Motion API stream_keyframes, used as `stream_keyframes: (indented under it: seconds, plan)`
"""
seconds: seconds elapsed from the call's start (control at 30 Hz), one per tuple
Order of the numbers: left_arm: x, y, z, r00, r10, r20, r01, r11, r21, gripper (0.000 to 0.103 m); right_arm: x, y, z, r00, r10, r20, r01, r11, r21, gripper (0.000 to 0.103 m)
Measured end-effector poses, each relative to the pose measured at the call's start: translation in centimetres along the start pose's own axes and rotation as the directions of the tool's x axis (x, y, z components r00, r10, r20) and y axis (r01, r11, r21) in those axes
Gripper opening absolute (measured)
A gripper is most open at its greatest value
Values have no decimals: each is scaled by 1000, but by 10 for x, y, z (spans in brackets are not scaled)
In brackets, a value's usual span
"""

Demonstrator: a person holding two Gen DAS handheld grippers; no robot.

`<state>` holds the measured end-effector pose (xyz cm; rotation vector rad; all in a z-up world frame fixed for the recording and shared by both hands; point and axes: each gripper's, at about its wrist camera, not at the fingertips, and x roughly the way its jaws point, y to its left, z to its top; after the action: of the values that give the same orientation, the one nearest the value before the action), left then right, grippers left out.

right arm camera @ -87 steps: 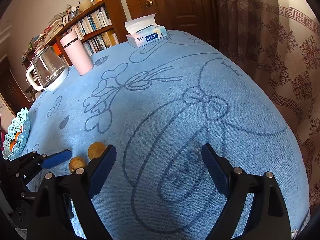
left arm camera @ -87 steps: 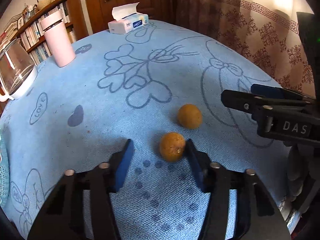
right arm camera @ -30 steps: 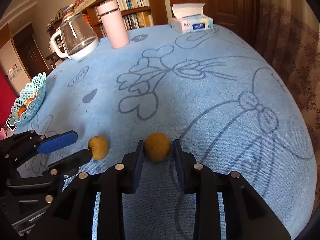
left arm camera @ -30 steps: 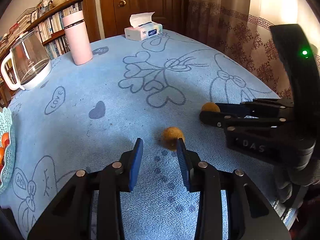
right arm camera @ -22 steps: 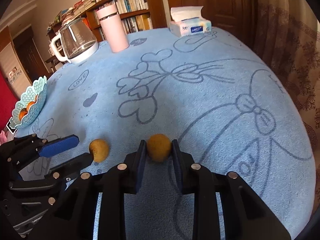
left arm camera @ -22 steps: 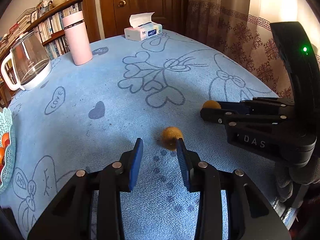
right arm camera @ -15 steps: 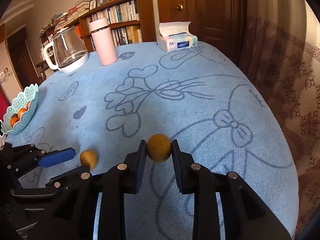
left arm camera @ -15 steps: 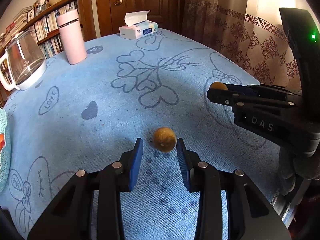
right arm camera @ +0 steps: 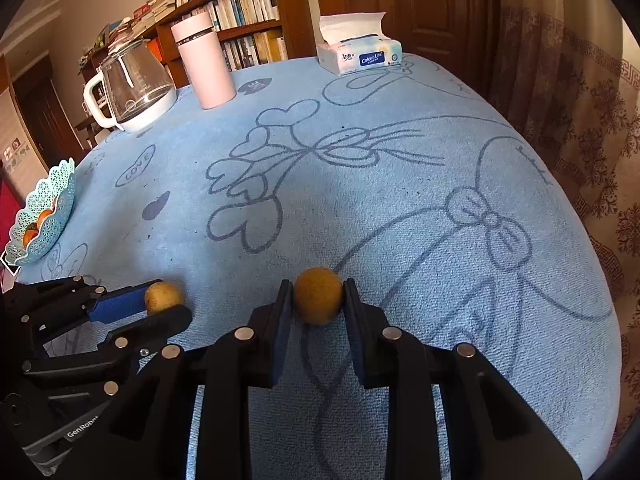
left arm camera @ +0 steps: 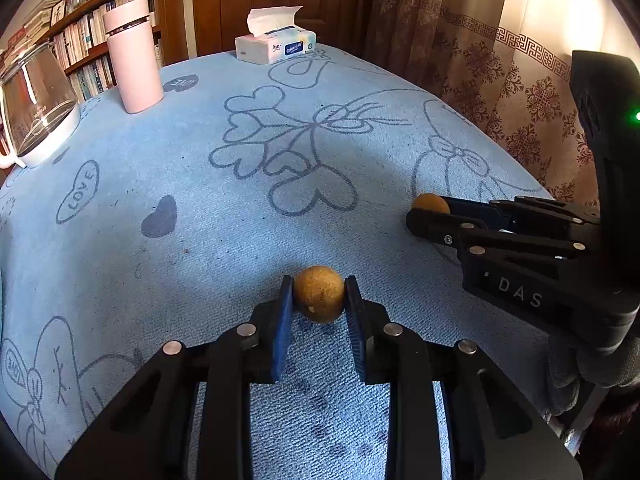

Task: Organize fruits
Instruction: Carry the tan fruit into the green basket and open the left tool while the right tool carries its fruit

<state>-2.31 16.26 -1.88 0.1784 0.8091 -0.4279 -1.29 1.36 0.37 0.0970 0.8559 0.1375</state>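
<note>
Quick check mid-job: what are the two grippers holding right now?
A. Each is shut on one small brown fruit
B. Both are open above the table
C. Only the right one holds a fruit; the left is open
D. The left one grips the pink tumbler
A: the left gripper pinches a brown fruit between its blue pads, and the right gripper likewise clamps the other fruit.

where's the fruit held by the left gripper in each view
Left wrist: the fruit sits low at centre, clamped by the left gripper.
Right wrist: same fruit is at lower left, in that gripper.
Shared landmark: the tissue box at the far table edge.
</note>
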Motion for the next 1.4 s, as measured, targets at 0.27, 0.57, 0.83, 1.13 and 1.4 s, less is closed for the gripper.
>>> stream_keyframes:
  seconds: [0.27,0.57,0.83,1.13,1.4]
  plan:
    - [-16,-1,-1,998,42,45,-42,999,4,26,2,0,-1,1000,10,-8,-10,1000,0,26]
    - [-42,17,0,991,84,103,-80,996,-40,26,-8,0,1,1000,13,26,-14,1000,10,26]
    - [-71,46,-1,978,135,160,-119,987,-109,26,-31,22,4,995,63,75,-61,998,-22,26]
    - [-101,82,-3,947,245,209,-210,962,-174,26,-44,47,0,990,104,93,-99,993,-60,26]
    - [-123,118,-9,906,352,235,-299,925,-233,26,-47,71,-1,986,135,97,-128,989,-78,26]
